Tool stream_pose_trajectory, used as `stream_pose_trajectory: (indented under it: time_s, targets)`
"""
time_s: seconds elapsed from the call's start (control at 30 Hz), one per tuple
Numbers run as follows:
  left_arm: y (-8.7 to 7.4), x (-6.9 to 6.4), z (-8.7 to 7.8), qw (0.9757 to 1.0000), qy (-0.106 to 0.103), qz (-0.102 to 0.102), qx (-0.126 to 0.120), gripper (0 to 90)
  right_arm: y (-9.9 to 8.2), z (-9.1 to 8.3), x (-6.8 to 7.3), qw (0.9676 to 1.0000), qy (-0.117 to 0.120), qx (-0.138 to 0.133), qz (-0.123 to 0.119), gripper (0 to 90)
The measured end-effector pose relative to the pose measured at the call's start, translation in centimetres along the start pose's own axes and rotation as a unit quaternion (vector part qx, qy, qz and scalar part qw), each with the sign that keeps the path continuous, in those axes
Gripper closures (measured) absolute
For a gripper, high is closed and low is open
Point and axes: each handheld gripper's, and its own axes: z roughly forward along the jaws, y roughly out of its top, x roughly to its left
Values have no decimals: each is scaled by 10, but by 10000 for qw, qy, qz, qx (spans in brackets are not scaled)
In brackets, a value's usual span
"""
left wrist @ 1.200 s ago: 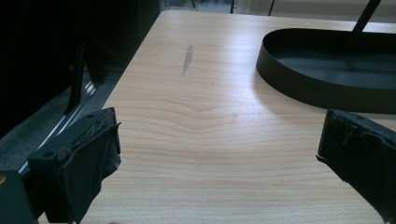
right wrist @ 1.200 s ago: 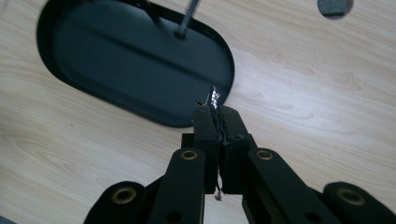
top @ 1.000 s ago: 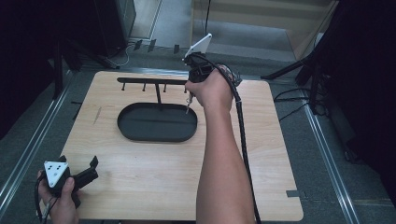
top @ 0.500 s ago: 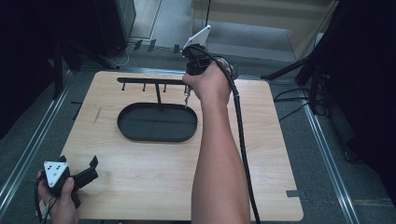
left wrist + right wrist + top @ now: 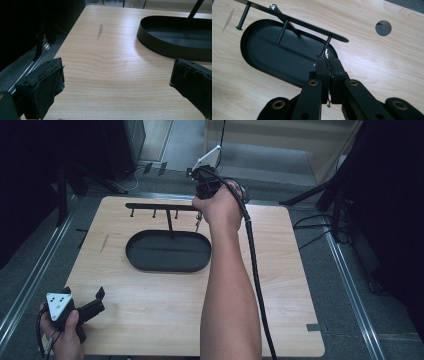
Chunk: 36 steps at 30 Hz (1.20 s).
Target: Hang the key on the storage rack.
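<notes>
A light wooden worktop (image 5: pixel 280 285) carries a black oval tray (image 5: pixel 167 251) with a thin post rising from it to a flat crossbar (image 5: pixel 160 206), from which short pegs hang. In the right gripper view a round hole (image 5: pixel 383 27) in the worktop lies off to the right, well apart from the tray, and a grey scuff mark (image 5: pixel 100 31) shows on the wood left of the tray. Cables and dark stands lie on the floor beyond the far edge. The right tongs (image 5: pixel 329 63) are pressed together on a thin, glinting strand (image 5: pixel 326 53), too small to identify, that runs between the pads and hangs out below them; their tips sit just beside the rightmost peg (image 5: pixel 326 45), over the tray's right end, with the crossbar close above. The left tongs (image 5: pixel 117 80) stand wide apart with nothing between them, resting low at the near left corner of the worktop, well apart from the tray.
</notes>
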Motion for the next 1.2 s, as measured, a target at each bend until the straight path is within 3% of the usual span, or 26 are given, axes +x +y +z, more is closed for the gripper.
stream_pose_trajectory:
  time_s: [0.43,0.67,0.83,0.93,1.2]
  targets:
    - [0,0,0,10000,5,28,-6,0,-3,8,-1,9995,-246,-89,-155,879]
    - [0,0,0,10000,-10,-6,-9,0,-3,12,0,9985,-409,-332,-156,879]
    - [0,0,0,10000,-16,-6,-10,0,-4,18,0,9985,-449,-253,-192,867]
    - [0,0,0,10000,-4,0,-9,0,-7,20,-5,9983,-538,-163,-140,810]
    - [0,0,0,10000,-3,47,6,0,-18,23,-24,9986,-527,15,69,803]
